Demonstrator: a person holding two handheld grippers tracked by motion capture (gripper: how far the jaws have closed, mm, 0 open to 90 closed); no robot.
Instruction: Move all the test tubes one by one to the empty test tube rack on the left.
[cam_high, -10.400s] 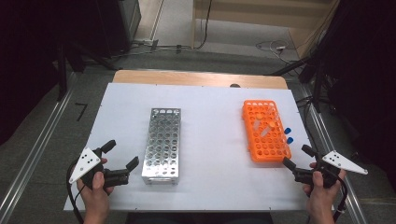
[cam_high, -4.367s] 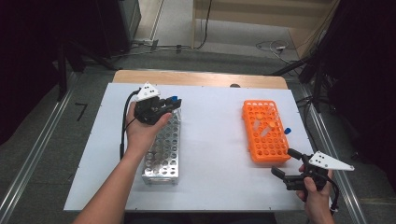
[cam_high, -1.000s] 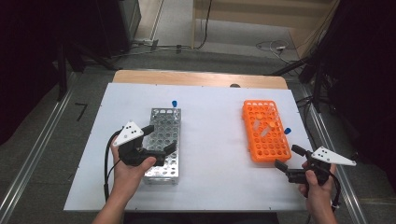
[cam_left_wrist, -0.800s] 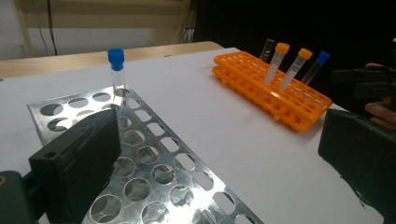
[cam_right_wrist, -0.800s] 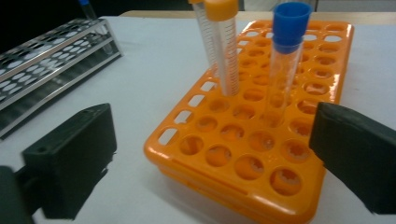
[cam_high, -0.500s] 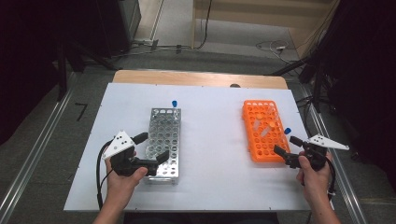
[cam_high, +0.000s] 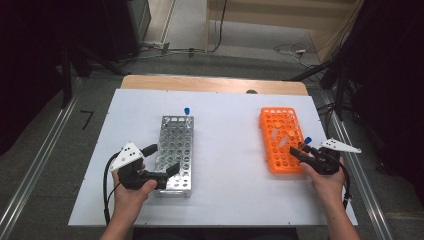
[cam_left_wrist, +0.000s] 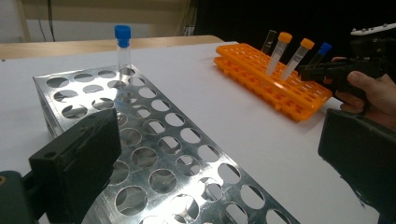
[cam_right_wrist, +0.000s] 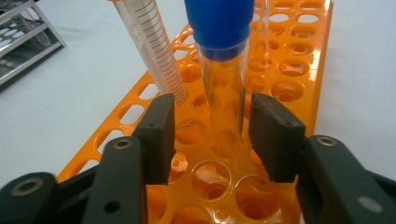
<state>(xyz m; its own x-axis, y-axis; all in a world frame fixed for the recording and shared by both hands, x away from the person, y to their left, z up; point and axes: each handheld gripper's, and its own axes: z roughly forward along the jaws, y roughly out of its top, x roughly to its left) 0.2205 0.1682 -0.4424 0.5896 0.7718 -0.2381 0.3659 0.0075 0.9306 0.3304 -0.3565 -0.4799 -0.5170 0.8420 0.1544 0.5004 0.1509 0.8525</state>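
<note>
My right gripper (cam_right_wrist: 212, 135) has its jaws on either side of a blue-capped clear tube (cam_right_wrist: 224, 70) that stands in the orange rack (cam_right_wrist: 289, 70). The jaws have just been closing; a gap still shows beside the left pad. A graduated tube (cam_right_wrist: 154, 51) leans just left of it. In the high view the right gripper (cam_high: 300, 148) is at the orange rack's (cam_high: 280, 140) near right corner. My left gripper (cam_high: 164, 158) stands open over the near end of the metal rack (cam_high: 175, 150). One blue-capped tube (cam_left_wrist: 123, 51) stands at that rack's far end.
Two orange-capped tubes (cam_left_wrist: 292, 53) stand tilted in the orange rack. The racks lie side by side on the white table (cam_high: 225, 150), with bare surface between them. A wooden strip (cam_high: 210, 84) runs along the far edge.
My right gripper moved in to the orange rack and its jaws narrowed around the blue-capped tube. The left hand barely shifted by the metal rack.
</note>
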